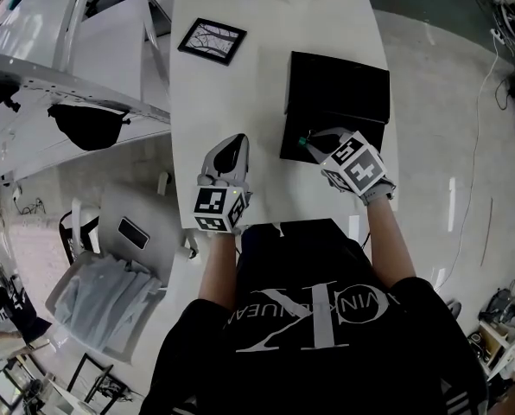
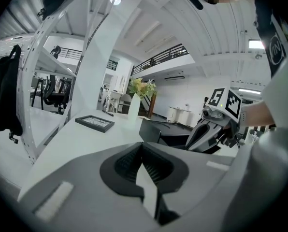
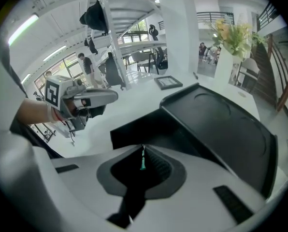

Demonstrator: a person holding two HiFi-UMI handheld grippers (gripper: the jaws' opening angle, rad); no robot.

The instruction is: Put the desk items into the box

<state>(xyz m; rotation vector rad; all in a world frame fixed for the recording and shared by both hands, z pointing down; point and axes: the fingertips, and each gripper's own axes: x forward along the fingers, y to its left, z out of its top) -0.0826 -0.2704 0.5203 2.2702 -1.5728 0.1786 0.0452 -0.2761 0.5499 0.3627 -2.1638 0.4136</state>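
Where the long white desk (image 1: 240, 102) runs up the centre of the head view, a black box (image 1: 292, 141) sits right of centre. It is open, and its lid (image 1: 337, 85) lies back toward the top of the frame. In the right gripper view the same box (image 3: 149, 127) fills the middle and its lid (image 3: 221, 124) sweeps off to the right.

A black picture frame (image 1: 212, 40) lies flat on the desk at the upper left, well apart from the box.

The left gripper (image 1: 234, 141) is over bare desk left of the box. Its own view shows the left gripper (image 2: 142, 144) with its jaw tips brought together and nothing between them.

The right gripper (image 1: 308, 141) is at the near edge of the box. Its jaws are closed on a thin green-tipped item (image 3: 142, 162), which stands upright between the pads. In the head view the item (image 1: 302, 141) shows only as a green speck at the jaw tips, over the near left part of the box.
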